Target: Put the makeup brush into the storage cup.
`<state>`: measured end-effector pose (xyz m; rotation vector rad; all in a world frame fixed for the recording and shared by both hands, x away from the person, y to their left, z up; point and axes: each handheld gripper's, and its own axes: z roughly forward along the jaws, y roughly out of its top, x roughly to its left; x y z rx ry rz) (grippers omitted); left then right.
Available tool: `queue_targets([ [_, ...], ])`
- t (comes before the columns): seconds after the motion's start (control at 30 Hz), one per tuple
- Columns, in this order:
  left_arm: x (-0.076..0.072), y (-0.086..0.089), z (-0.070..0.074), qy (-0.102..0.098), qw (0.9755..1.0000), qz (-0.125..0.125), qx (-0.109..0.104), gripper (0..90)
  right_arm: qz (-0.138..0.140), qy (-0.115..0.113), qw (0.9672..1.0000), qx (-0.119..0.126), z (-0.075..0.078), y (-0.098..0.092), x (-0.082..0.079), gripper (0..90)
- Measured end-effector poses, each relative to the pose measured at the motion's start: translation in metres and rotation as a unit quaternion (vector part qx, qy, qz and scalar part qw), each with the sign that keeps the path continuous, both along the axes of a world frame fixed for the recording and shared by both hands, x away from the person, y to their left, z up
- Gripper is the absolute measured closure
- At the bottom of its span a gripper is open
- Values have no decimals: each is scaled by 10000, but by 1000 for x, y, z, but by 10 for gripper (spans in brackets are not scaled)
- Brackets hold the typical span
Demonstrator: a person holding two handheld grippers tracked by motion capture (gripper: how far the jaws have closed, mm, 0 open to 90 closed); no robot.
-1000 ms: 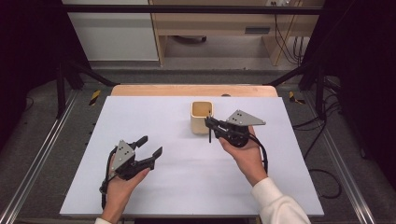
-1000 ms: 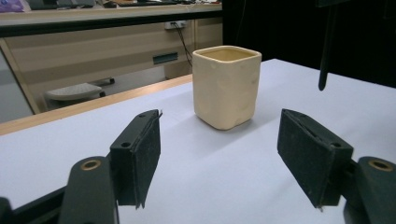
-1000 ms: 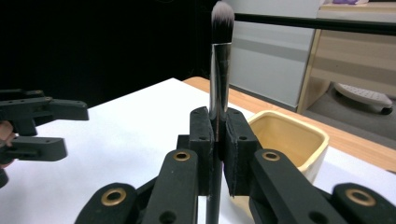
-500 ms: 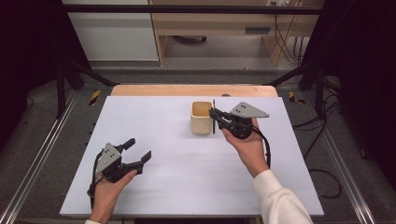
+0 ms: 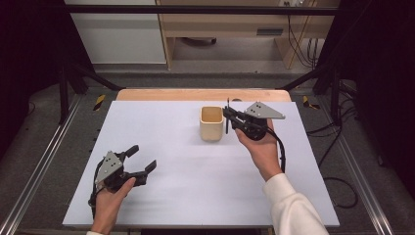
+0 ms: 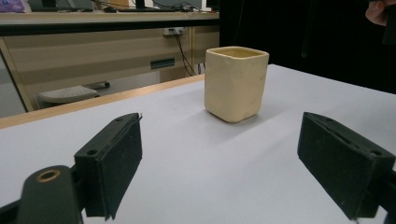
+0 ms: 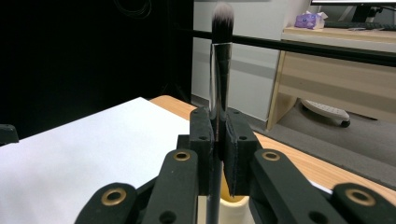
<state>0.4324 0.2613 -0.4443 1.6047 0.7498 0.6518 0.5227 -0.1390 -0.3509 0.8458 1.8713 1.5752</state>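
While the right gripper (image 5: 228, 116) pinches a slim makeup brush (image 7: 219, 70) upright, soft bristles on top, its handle hangs just beside a cream, matte, square-sided cup (image 5: 211, 123) toward the white worktop's (image 5: 195, 166) far edge. The left gripper (image 5: 142, 159), near the front left corner, has just been opening; its jaws are spread, empty.

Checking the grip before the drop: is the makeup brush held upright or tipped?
Upright: the black-handled makeup brush stands vertical, bristles up, clamped in the right tool above the cream square cup.
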Motion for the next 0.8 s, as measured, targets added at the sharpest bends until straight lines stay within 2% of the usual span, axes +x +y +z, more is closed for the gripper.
queue_targets([
  [0.07,0,0,0,-36,10000,5,11,135,-26,-10,10000,3,0,0,1,834],
  [0.37,-1,-1,-2,29,9999,93,69,121,-99,-107,9999,59,6,4,6,834],
  [0.57,0,3,-3,11,10000,67,13,115,-112,-141,9998,32,9,6,8,834],
  [0.8,-1,12,-2,-248,9996,-54,-74,100,-155,-147,9997,107,8,8,10,834],
])
